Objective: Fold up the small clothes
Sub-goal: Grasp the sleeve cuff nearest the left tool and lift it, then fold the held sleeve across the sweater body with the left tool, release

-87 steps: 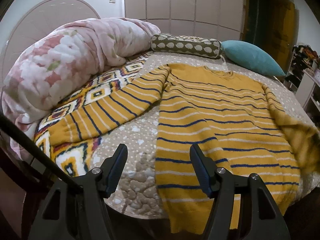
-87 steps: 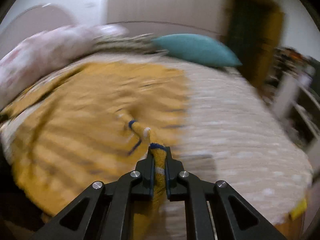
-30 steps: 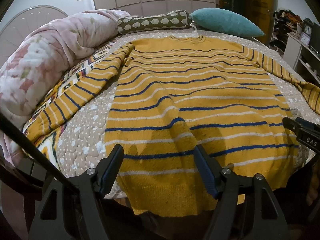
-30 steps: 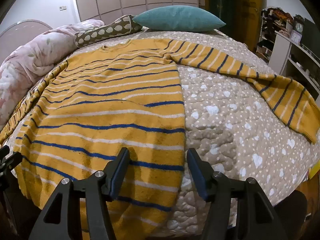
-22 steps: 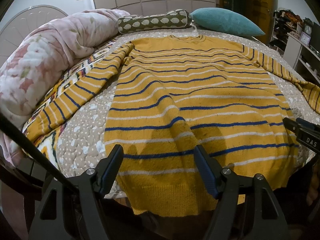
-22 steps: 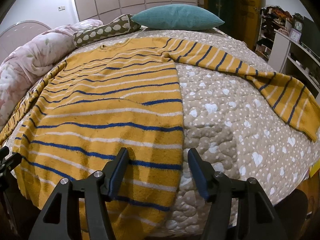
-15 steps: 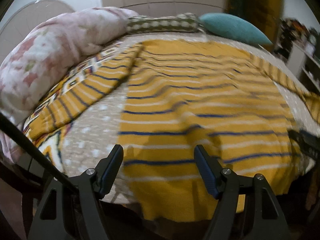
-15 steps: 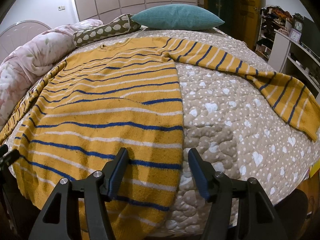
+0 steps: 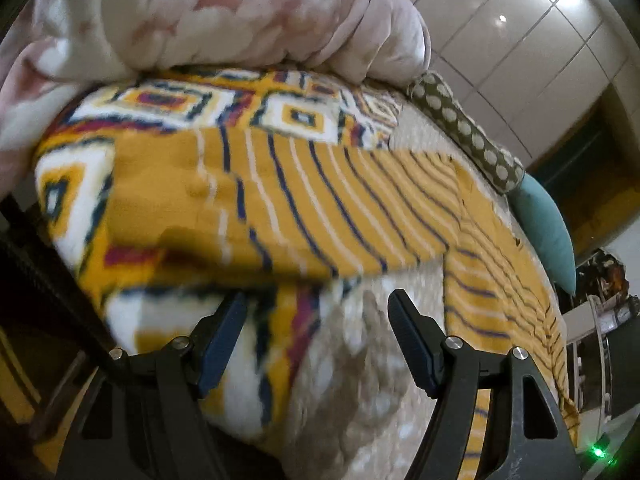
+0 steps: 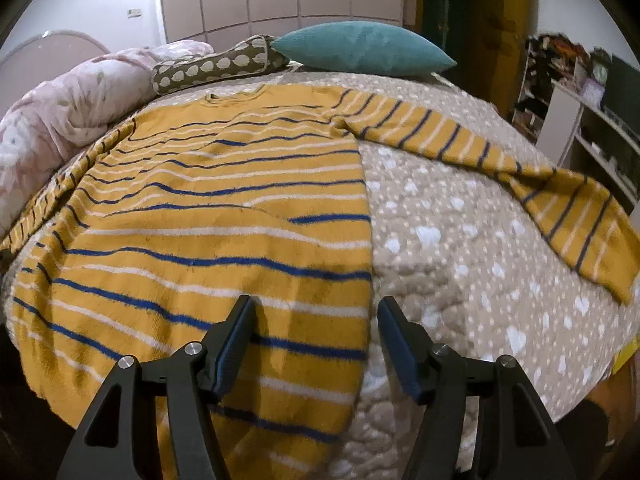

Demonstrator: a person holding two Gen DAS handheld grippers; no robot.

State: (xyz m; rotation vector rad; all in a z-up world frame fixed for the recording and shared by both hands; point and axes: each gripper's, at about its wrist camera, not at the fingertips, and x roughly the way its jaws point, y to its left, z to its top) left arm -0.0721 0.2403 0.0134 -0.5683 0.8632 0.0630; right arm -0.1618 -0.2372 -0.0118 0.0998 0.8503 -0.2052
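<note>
The striped sweater (image 10: 208, 208) lies flat across the bed (image 10: 460, 264), its left sleeve (image 9: 280, 200) over the patterned blanket (image 9: 168, 100) by the bed's left edge. My left gripper (image 9: 316, 332) and right gripper (image 10: 314, 332) gape, holding nothing; grabbing there, I risk pinching blanket with sleeve

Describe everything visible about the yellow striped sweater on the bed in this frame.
The sweater is a mustard-yellow knit with thin blue and white stripes and a round neckline toward the pillows. It lies flat and unfolded on the heart-print quilt, hem at the near bed edge, both sleeves spread outward. One sleeve rests on the patterned blanket; the other sleeve drapes toward the opposite edge. Neither open claw, left or right, touches it.
</note>
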